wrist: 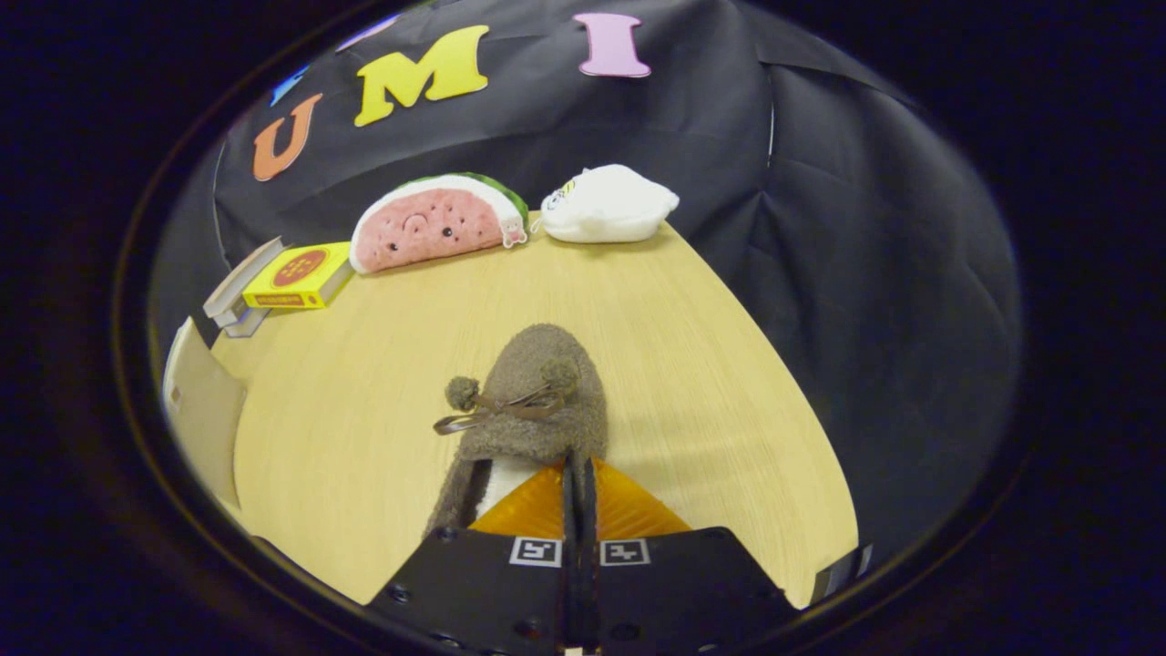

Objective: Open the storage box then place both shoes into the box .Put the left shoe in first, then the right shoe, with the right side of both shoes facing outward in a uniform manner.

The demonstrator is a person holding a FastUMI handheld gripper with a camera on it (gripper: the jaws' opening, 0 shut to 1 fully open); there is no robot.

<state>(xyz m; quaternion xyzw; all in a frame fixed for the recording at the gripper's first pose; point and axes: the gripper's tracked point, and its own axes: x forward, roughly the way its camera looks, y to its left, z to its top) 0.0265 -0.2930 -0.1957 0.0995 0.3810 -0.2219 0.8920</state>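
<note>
A fuzzy brown-grey shoe (537, 401) with a small bow and two pom-poms points away from me, toe toward the back of the wooden table (383, 364). My gripper (578, 469) is shut on the edge of the shoe's opening, both fingers pressed together on the rim near the pale lining. The shoe seems to hang from the fingers a little above the table, with its shadow to the right. A pale panel (202, 410), possibly part of the storage box, stands off to the left of the fingers.
At the back of the table lie a watermelon-slice plush (437, 223) and a white plush (606, 205). A yellow box (296, 275) rests on stacked books (239, 296) at the back left. Black cloth walls the booth behind and to the right.
</note>
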